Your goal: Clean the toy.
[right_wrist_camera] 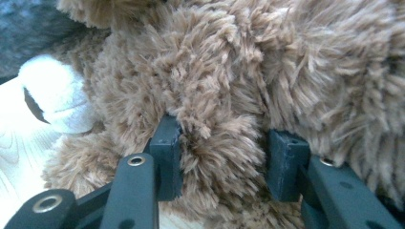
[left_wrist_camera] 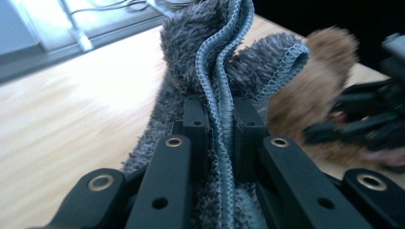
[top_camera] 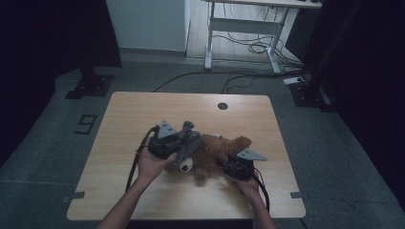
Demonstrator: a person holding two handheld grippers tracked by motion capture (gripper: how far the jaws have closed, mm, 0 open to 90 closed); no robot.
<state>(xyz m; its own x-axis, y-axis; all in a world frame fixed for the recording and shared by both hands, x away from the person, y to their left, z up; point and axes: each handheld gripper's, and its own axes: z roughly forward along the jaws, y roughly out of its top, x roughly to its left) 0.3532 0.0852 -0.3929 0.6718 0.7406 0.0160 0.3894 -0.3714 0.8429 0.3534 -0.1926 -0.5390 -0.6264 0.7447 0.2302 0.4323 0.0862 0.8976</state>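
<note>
A brown plush bear (top_camera: 217, 150) lies on the wooden table (top_camera: 143, 109), its white muzzle (right_wrist_camera: 55, 95) toward the front. A grey fluffy cloth (top_camera: 187, 138) drapes over the bear's head end. My left gripper (top_camera: 177, 143) is shut on a fold of that cloth (left_wrist_camera: 219, 90), whose stitched hem runs up between the pads. My right gripper (top_camera: 228, 164) is shut on a limb of the bear (right_wrist_camera: 222, 143), with brown fur bulging between its pads. In the left gripper view the right gripper (left_wrist_camera: 363, 124) shows blurred at the right, beside the bear (left_wrist_camera: 315, 81).
The table has a round cable hole (top_camera: 222, 106) near its far edge. Beyond it stand a white desk frame (top_camera: 243, 28) with cables on the floor and dark stands on both sides.
</note>
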